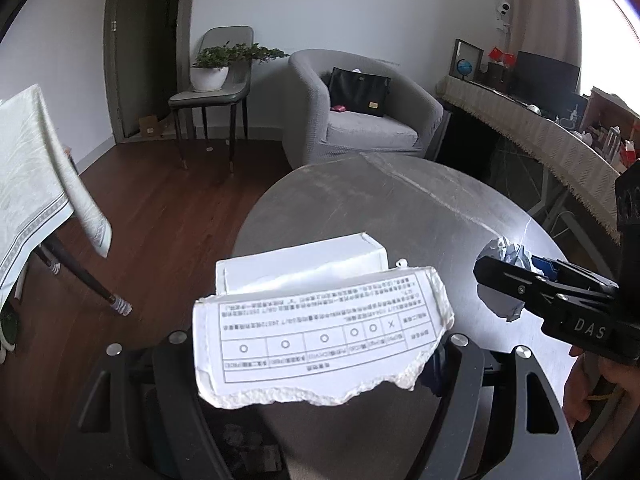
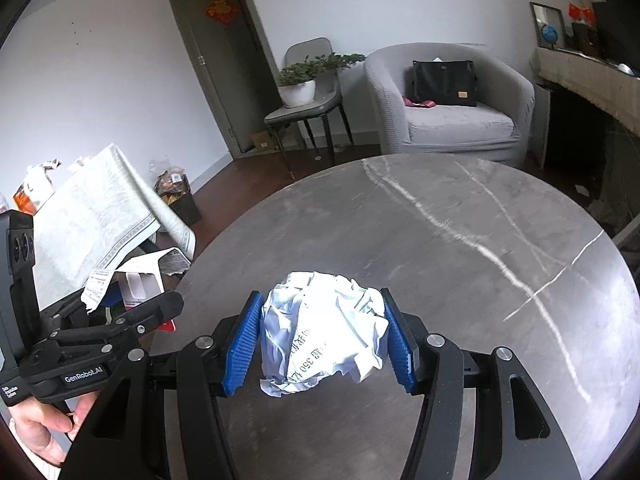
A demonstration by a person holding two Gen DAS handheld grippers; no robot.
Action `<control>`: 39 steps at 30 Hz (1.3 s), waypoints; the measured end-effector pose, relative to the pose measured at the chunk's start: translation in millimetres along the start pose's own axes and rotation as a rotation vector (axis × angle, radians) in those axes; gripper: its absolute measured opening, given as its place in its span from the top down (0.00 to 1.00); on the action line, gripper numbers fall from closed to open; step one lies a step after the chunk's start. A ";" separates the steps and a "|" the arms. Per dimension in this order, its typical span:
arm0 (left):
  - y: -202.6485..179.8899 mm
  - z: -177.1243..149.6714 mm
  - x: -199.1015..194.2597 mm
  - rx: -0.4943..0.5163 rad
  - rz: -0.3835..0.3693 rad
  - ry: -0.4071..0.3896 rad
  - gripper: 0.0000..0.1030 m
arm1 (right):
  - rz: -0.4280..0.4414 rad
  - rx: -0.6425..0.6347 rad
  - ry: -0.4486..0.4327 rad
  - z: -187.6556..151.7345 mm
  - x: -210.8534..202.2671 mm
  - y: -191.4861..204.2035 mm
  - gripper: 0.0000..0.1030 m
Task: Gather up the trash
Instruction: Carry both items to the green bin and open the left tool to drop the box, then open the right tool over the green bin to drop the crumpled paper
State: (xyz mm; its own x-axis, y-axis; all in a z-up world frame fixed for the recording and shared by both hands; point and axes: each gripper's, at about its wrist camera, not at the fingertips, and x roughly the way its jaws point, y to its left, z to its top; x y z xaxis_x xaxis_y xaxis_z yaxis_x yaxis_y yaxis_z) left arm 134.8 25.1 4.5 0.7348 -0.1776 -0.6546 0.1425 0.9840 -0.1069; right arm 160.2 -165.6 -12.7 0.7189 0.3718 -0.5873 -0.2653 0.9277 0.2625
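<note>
A torn white cardboard box (image 1: 320,324) with a printed table on its flap sits in my left gripper (image 1: 316,344). The box hides the fingertips, and the jaws are shut on it above the near edge of the round grey table (image 1: 400,208). In the right wrist view my right gripper (image 2: 320,296) is shut on a crumpled white paper ball (image 2: 324,336), its blue pads (image 2: 244,340) pressing both sides. The ball hangs over the table (image 2: 460,240). The left gripper (image 2: 132,312) shows at the left with a torn white piece in it. The right gripper (image 1: 516,276) and paper ball (image 1: 512,256) show at the right of the left wrist view.
A dark bin (image 2: 178,196) filled with trash stands on the wood floor beside a cloth-covered table (image 2: 96,216). Papers lie under that cloth. Beyond the round table stand a grey armchair (image 2: 448,112) with a black bag and a chair (image 2: 304,108) bearing a potted plant.
</note>
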 end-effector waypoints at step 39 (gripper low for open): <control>161.9 -120.5 -1.1 -0.090 0.087 0.377 0.17 | 0.195 -0.246 0.069 -47.2 48.9 185.5 0.43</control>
State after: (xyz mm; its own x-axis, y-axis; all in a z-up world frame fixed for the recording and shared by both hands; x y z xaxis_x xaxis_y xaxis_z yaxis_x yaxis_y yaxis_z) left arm 77.1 186.4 -102.3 0.4440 -0.0922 -0.8913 0.0197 0.9955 -0.0931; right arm 115.8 26.2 -28.9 0.5959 0.5372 -0.5970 -0.5473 0.8156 0.1877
